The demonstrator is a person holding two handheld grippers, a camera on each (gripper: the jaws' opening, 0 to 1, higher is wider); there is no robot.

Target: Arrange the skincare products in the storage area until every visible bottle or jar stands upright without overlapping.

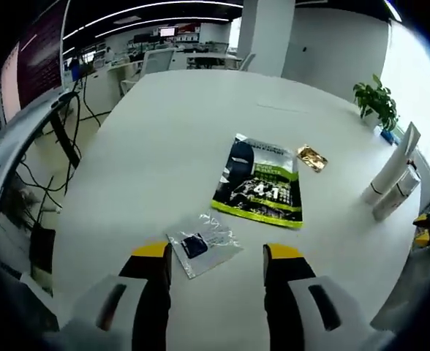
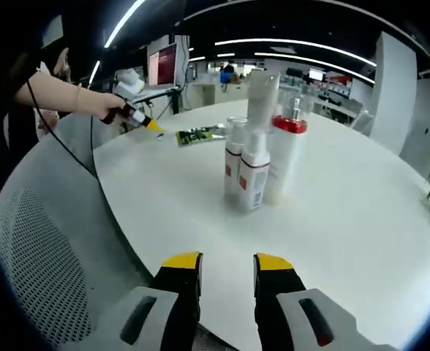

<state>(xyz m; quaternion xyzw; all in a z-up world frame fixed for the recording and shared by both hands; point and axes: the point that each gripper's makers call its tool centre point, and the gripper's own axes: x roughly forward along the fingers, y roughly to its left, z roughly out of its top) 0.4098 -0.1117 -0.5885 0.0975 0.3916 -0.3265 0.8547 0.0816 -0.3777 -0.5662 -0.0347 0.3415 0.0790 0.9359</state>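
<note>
On the round white table (image 2: 361,212) I count four skincare things standing upright in a tight bunch, well in from the near edge: two small spray bottles (image 2: 254,180), one tall tube (image 2: 262,99) and one pump bottle (image 2: 287,157) with a red band. My right gripper (image 2: 227,274) hovers at the near edge, its fingers a little apart and holding nothing. My left gripper (image 1: 217,267) has wide, empty fingers near one clear plastic bag (image 1: 202,244), one flat green packet (image 1: 262,182) and one shiny gold sachet (image 1: 311,157).
</note>
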